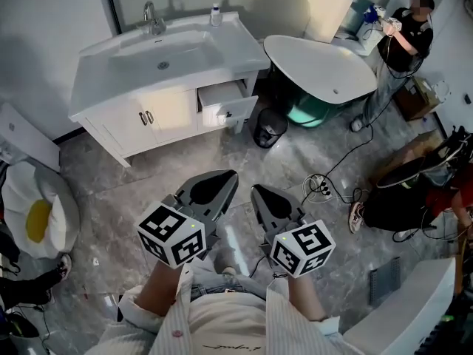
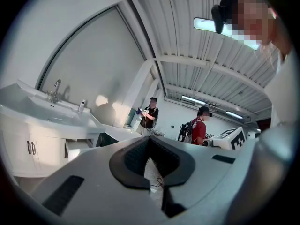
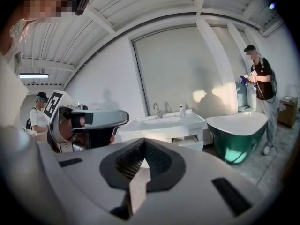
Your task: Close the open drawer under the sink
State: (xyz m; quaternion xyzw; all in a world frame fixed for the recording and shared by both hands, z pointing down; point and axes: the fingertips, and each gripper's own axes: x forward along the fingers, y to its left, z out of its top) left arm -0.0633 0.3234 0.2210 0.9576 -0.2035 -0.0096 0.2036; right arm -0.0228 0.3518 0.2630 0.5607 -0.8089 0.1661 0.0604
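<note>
The white vanity (image 1: pixel 133 120) with its sink (image 1: pixel 159 54) stands against the far wall. Its drawer (image 1: pixel 228 103) on the right side is pulled out; it also shows as the drawer (image 2: pixel 75 149) and the drawer (image 3: pixel 191 142) in the gripper views. The two cabinet doors (image 1: pixel 148 117) beside it are closed. My left gripper (image 1: pixel 224 179) and right gripper (image 1: pixel 259 193) are held side by side over the floor, well short of the vanity. The jaws of both the left gripper (image 2: pixel 149 138) and the right gripper (image 3: pixel 143 142) meet at the tips with nothing between them.
A green-and-white bathtub (image 1: pixel 319 66) stands right of the vanity, with a black bin (image 1: pixel 270 128) between them. Cables and a power strip (image 1: pixel 319 187) lie on the grey floor. A person (image 1: pixel 405 39) stands at the far right. An egg-shaped cushion (image 1: pixel 37 217) lies at left.
</note>
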